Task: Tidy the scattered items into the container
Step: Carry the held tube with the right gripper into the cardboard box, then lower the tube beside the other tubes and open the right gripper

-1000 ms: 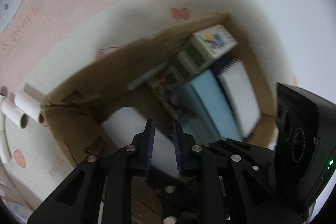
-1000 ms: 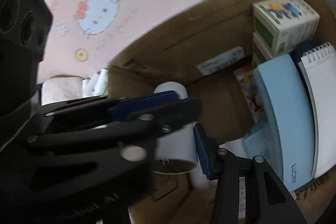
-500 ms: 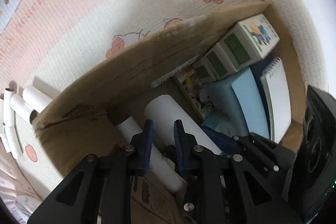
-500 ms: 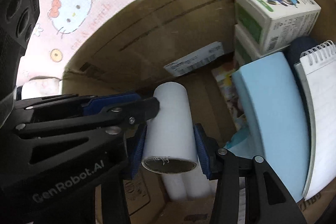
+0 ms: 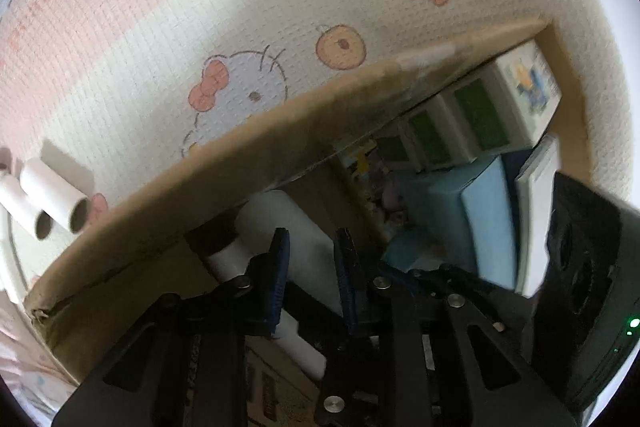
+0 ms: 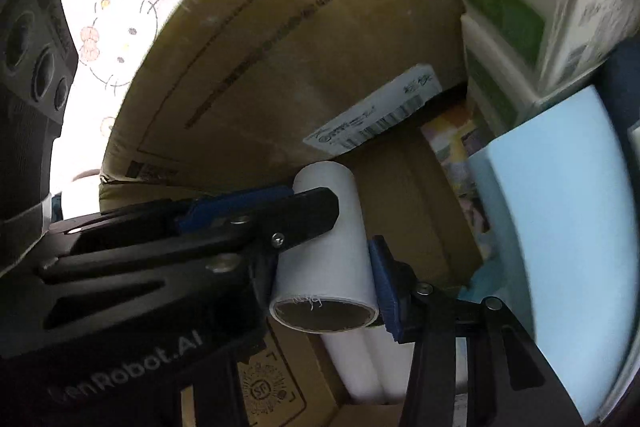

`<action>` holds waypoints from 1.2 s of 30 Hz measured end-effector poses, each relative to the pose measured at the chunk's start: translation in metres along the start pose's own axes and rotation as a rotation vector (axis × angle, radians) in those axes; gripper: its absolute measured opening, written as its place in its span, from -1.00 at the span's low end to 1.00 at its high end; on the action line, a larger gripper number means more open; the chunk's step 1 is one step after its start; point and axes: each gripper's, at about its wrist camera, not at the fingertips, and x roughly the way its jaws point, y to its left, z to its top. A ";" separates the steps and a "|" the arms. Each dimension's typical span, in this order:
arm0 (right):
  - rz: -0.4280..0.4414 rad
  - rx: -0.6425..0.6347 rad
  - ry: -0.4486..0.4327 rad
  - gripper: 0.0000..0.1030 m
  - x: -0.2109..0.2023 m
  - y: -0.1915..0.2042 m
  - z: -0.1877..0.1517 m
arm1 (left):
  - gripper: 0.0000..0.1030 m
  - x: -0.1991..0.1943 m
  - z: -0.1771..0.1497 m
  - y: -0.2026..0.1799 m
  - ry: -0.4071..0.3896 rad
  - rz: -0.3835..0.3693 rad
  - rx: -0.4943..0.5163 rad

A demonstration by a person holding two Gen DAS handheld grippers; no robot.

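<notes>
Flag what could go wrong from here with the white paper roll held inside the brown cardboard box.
1. The right tool grips the white paper roll with a cardboard core near its open end only, so it may pivot or slip.
2. Its far end sits close to the wall of the brown cardboard box and could snag there.
3. Thin white rolls lie right beneath; released onto them, it might roll aside.

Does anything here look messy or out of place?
Mostly tidy. A few white paper rolls are lying on the cartoon-print mat, outside the cardboard box. The box's near left corner looks torn and crumpled.
</notes>
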 end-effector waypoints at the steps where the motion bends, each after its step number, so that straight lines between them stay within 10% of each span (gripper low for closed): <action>1: 0.002 -0.006 0.009 -0.17 0.002 0.000 0.000 | -0.67 0.001 0.000 -0.001 0.003 0.016 0.016; 25: -0.085 -0.079 0.216 -0.04 0.008 0.002 -0.011 | -0.68 -0.005 -0.004 0.001 0.100 0.092 0.175; 36: -0.121 -0.037 0.296 -0.04 0.027 -0.003 -0.010 | -0.68 -0.067 -0.003 0.029 0.049 0.063 0.162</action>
